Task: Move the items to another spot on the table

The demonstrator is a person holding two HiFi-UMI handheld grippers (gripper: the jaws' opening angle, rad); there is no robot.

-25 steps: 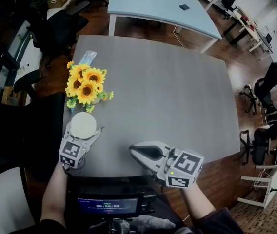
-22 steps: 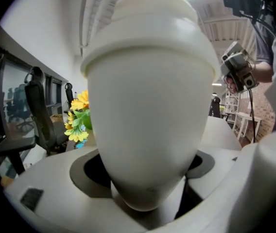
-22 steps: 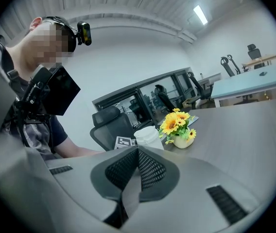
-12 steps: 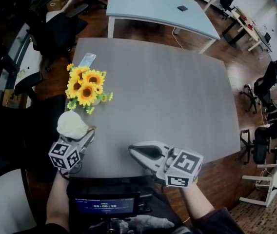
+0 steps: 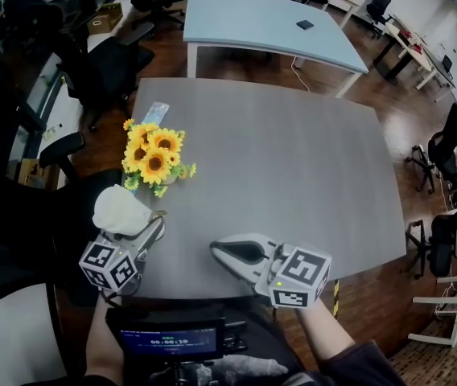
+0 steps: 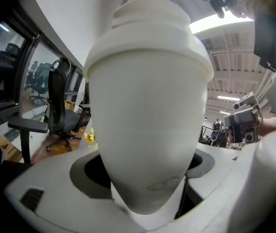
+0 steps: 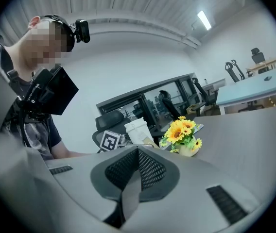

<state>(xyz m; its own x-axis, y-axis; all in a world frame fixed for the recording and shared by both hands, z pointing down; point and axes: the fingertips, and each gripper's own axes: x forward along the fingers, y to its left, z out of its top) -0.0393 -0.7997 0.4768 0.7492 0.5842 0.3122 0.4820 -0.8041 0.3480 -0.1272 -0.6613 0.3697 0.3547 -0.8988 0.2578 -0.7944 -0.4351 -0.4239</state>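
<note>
Now the white lidded paper cup [image 5: 118, 209], clamped in the left gripper [image 5: 137, 226], is newly lifted off the grey table [image 5: 293, 167] beneath it and tilted, so its move has begun.

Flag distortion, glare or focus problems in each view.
Head view: fisheye bows the table edges, and the left side falls dark. Left gripper view: the white cup fills the frame at close range, slightly soft, blocking most of the scene. Right gripper view: round black vignette, ceiling light blown out, sunflowers sharp.
</note>
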